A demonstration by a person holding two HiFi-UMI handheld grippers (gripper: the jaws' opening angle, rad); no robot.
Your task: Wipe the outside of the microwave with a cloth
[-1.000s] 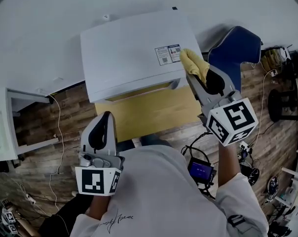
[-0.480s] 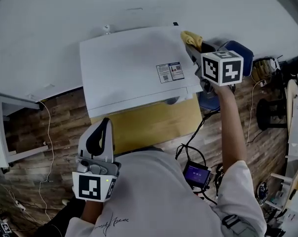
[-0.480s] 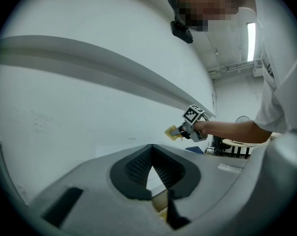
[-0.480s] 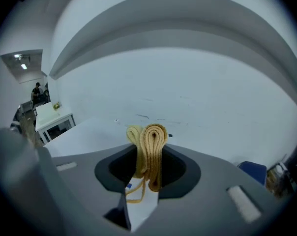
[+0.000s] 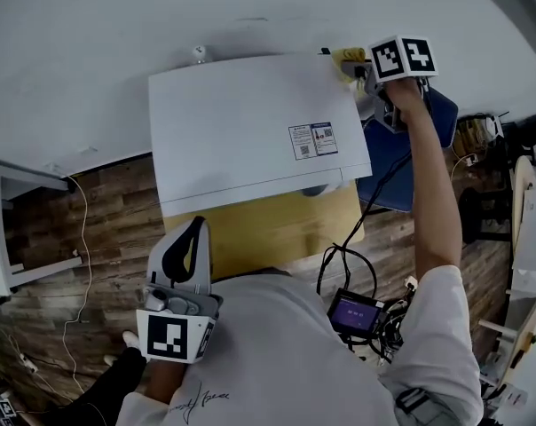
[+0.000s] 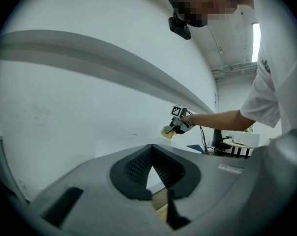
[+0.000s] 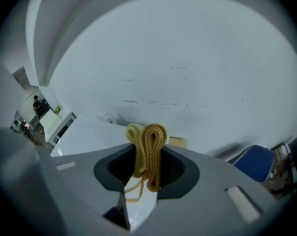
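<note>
My right gripper (image 5: 358, 69) — pinching yellow cloth (image 5: 345, 58) at microwave (image 5: 241, 122) top's far-right corner; my left gripper (image 5: 195, 224) — jaws together, before microwave front.

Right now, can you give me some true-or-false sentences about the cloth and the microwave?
1. The right gripper holds a yellow cloth. True.
2. The cloth is at the front left corner of the microwave. False: it is at the back right corner of the top.
3. The left gripper is wiping too. False: it is shut on nothing, held low by the person's body, away from the microwave.
4. The microwave is white with a sticker on top. True.
</note>
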